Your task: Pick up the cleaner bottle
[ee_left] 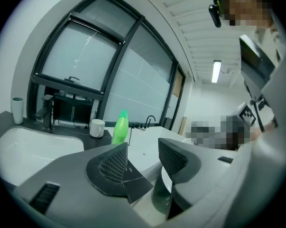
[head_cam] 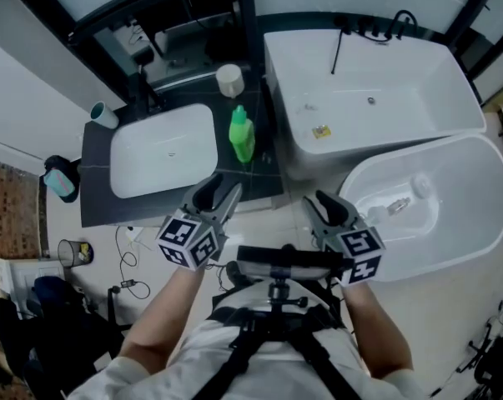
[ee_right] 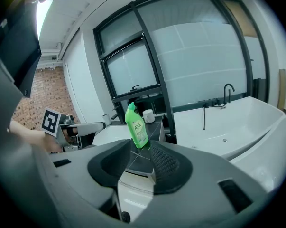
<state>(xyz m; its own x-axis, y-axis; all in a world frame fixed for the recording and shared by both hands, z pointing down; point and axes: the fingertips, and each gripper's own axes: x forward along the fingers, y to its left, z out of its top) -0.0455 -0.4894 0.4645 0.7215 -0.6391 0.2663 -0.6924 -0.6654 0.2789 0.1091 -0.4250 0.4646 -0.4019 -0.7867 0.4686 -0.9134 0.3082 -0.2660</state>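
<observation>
In the head view the cleaner bottle (head_cam: 242, 134) stands upright on the dark counter (head_cam: 97, 198), between the sink (head_cam: 163, 150) and the bathtub (head_cam: 359, 98); it lies just ahead of the left gripper (head_cam: 220, 197), which is nearer than the right gripper (head_cam: 322, 207). In the left gripper view the jaws stand apart and empty; the bottle rises beyond, slightly left of the gap. In the right gripper view the jaws are likewise parted on nothing; the upright bottle shows above the gap, well apart.

A bathroom, shown by its washbasin (head_cam: 163, 150) and bathtub (head_cam: 401, 82).
</observation>
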